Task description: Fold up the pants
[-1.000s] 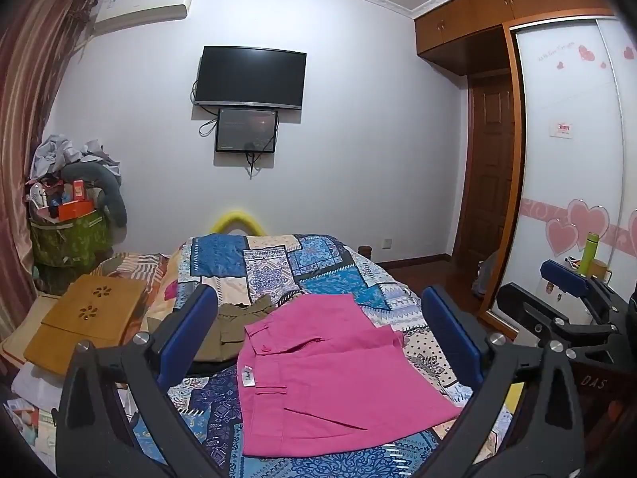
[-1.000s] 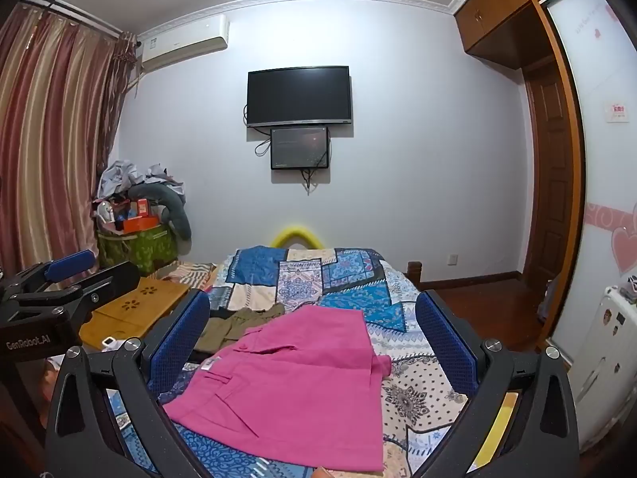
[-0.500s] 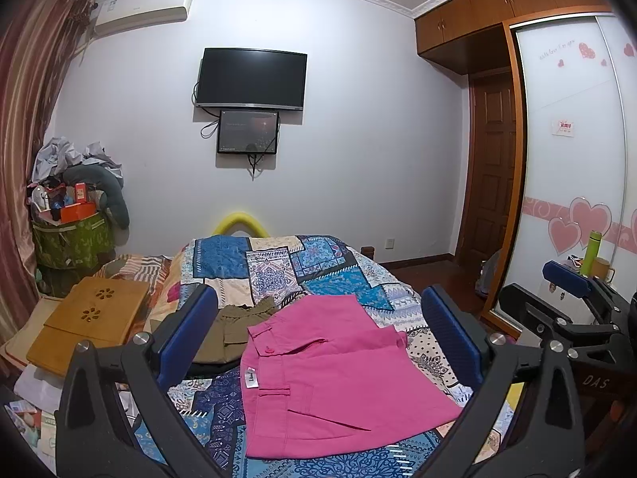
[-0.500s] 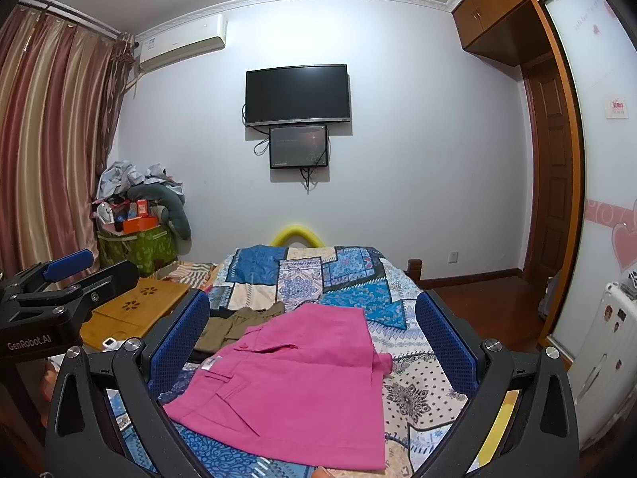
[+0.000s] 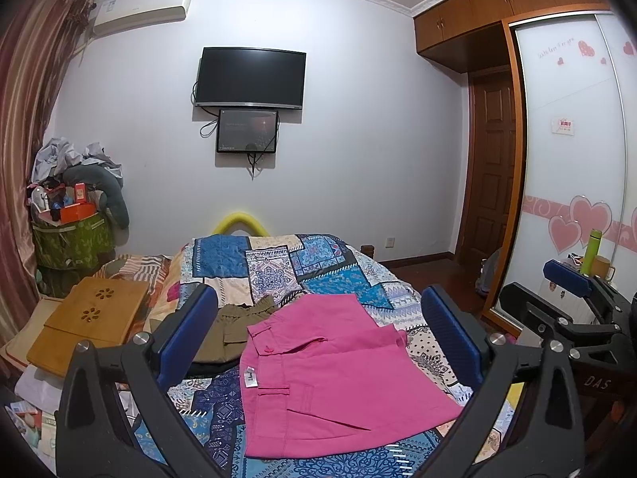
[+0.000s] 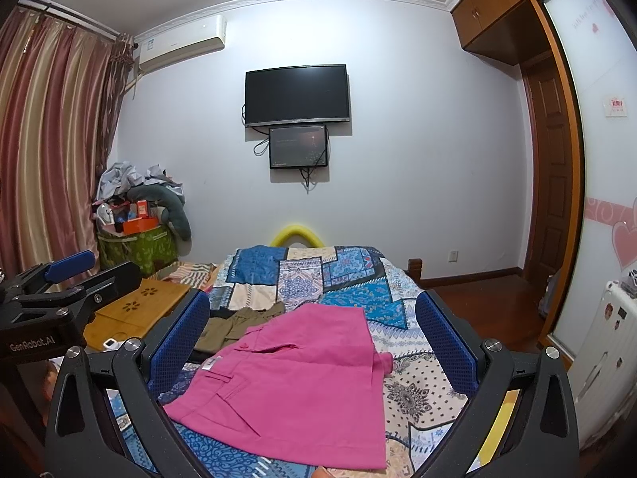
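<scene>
Pink pants (image 5: 338, 374) lie folded flat on the patchwork bedspread (image 5: 278, 263); they also show in the right wrist view (image 6: 302, 378). My left gripper (image 5: 318, 334) is open and empty, held above the near end of the bed, apart from the pants. My right gripper (image 6: 312, 338) is open and empty too, at about the same height. The right gripper shows at the right edge of the left wrist view (image 5: 573, 298); the left gripper shows at the left edge of the right wrist view (image 6: 51, 290).
Olive green shorts (image 5: 235, 326) lie folded left of the pink pants. A wooden lap tray (image 5: 87, 322) sits on the bed's left side. A cluttered green basket (image 5: 71, 239) stands by the curtain. A wardrobe (image 5: 577, 159) and door are to the right.
Both grippers have barely shifted; the view drifts slightly. The pants have not moved and both grippers stay open.
</scene>
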`<state>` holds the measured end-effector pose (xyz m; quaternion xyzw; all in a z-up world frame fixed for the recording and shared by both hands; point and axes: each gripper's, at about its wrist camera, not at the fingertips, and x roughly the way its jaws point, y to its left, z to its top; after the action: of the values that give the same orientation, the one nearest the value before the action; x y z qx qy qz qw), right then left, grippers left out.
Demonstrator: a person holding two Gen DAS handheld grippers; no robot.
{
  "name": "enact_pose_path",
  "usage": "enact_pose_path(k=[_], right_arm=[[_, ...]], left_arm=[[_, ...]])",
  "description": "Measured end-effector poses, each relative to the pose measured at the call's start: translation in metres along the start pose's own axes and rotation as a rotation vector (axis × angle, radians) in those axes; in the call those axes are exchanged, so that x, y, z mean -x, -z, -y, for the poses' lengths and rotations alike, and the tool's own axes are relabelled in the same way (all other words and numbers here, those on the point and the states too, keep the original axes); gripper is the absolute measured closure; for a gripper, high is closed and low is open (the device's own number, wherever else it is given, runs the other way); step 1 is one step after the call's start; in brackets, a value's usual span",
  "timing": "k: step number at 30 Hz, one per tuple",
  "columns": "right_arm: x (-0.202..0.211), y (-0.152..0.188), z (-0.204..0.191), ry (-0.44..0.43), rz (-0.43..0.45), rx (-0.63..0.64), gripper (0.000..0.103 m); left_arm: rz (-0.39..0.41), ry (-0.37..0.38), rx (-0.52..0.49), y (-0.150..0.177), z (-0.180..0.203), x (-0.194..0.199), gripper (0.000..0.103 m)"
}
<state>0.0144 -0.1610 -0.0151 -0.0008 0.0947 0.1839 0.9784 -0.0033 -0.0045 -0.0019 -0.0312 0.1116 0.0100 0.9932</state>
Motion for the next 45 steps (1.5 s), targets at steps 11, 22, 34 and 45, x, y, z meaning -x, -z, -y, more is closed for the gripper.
enact_pose_path(k=[11,22,34,45], right_arm=[[-0.002,0.001,0.005,-0.001,0.000,-0.010,0.000],[-0.001,0.001,0.007,0.000,0.000,-0.012,0.000],[-0.001,0.001,0.007,0.000,0.000,-0.014,0.000],[-0.008,0.004,0.014,-0.001,-0.019,-0.028,0.000]], left_arm=[[-0.001,-0.002,-0.011,-0.001,0.004,-0.002,0.000],[0.002,-0.002,-0.009,0.001,0.006,-0.002,0.000],[-0.002,-0.001,-0.008,0.001,0.007,-0.003,0.000],[-0.051,0.011,-0.016,0.005,0.010,-0.026,0.000]])
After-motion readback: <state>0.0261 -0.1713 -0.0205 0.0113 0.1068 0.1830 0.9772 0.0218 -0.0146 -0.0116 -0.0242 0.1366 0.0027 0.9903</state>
